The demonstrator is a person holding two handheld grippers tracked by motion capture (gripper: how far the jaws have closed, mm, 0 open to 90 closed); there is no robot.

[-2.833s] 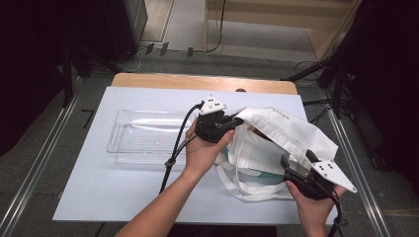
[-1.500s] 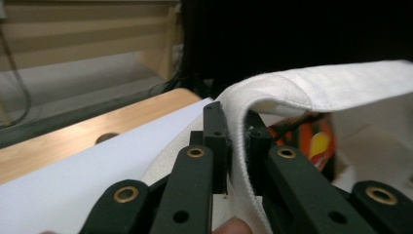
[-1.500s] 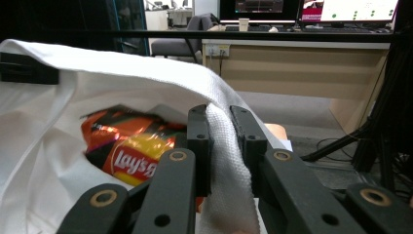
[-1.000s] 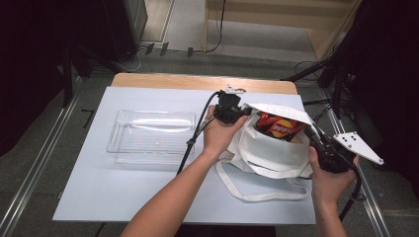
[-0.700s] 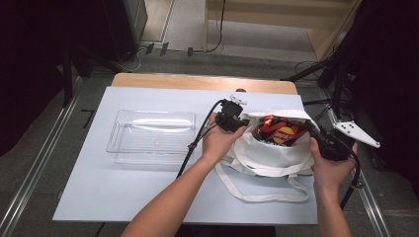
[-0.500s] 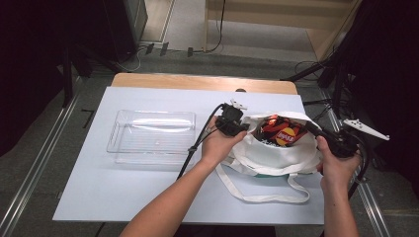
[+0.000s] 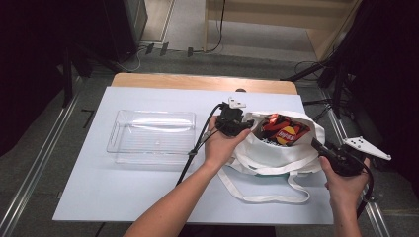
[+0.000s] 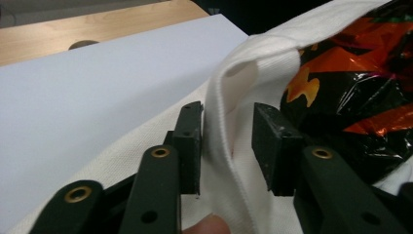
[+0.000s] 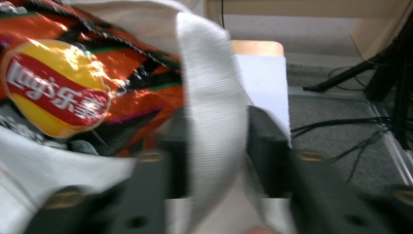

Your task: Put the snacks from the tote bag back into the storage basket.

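On the white table sheet (image 7: 148, 197), right of the clear tray (image 7: 150, 136): I spread the tote bag's mouth with both grippers.

A second earlier I had held the white tote bag (image 7: 276, 153) raised; now it sat lower on the sheet, with the chip packet (image 7: 284, 132) exposed inside. My left gripper (image 8: 226, 141) straddled the near rim, its jaws having just opened; one pad touched the fabric, the other stood clear. My right gripper (image 9: 214, 151) framed the far rim, jaws parted, though blur hid any contact. Judged from this, I was letting go of the rim, and the packet could be lifted out next.
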